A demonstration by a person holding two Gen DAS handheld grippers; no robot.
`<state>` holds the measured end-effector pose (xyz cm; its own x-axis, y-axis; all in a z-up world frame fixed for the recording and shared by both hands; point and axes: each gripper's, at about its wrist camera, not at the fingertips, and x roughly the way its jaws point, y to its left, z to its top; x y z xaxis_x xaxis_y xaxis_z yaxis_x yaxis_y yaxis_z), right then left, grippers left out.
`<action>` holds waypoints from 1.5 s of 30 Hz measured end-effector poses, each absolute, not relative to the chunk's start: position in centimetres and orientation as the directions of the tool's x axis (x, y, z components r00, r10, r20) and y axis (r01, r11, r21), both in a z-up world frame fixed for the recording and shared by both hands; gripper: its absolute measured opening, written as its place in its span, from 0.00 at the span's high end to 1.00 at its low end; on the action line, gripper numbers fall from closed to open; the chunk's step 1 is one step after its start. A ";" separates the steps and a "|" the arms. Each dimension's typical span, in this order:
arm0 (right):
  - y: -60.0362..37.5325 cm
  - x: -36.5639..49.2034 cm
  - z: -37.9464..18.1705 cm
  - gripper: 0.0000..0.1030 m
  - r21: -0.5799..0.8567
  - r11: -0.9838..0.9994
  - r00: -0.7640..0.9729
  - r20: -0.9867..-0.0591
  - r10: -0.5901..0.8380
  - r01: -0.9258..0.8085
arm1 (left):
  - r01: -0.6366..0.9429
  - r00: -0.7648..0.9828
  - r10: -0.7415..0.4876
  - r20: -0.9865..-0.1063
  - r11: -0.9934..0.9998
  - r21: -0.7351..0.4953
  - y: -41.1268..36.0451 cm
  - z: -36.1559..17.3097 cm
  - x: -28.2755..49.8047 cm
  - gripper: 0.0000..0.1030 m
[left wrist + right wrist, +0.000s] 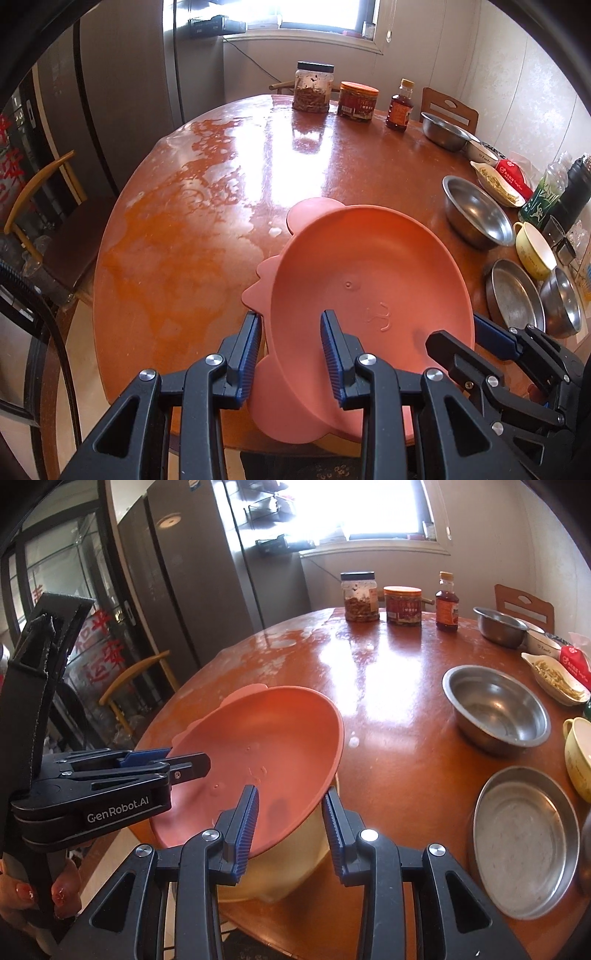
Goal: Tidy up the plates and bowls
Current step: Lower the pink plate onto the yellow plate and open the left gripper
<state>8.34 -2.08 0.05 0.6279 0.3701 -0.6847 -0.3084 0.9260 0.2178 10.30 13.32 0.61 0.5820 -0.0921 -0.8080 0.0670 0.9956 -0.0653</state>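
A salmon-pink plate (369, 266) with ear-like flaps hangs tilted over the near edge of the round brown table (184, 240). My left gripper (291, 332) is shut on the plate's left rim. In the right wrist view this gripper (184, 758) comes in from the left, with a person's fingers under it. My right gripper (291, 808) straddles the right rim of the plate (266, 731), one finger inside and one outside. The left wrist view shows it (456, 334) clamped on that rim. Under the plate's near edge is a pale yellow rounded shape (295, 860).
Steel bowls (495, 709) (498, 624), a shallow steel pan (524, 842) and a yellow cup (533, 251) line the table's right side. Two jars (312, 88) and a bottle (400, 107) stand at the back. A chair (37, 206) sits to the left.
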 end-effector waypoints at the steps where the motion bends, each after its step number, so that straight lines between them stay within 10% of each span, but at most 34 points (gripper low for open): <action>1: -1.9 8.1 0.0 0.64 0.213 0.926 0.626 -0.687 0.369 -0.311 | 0.063 0.578 -0.087 -0.811 0.996 -0.062 13.4 0.4 10.1 0.68; 45: -5.2 5.6 1.4 0.45 0.229 0.935 0.662 -0.661 0.353 -0.270 | 0.065 0.629 -0.099 -0.771 0.995 -0.075 12.2 2.5 8.6 0.67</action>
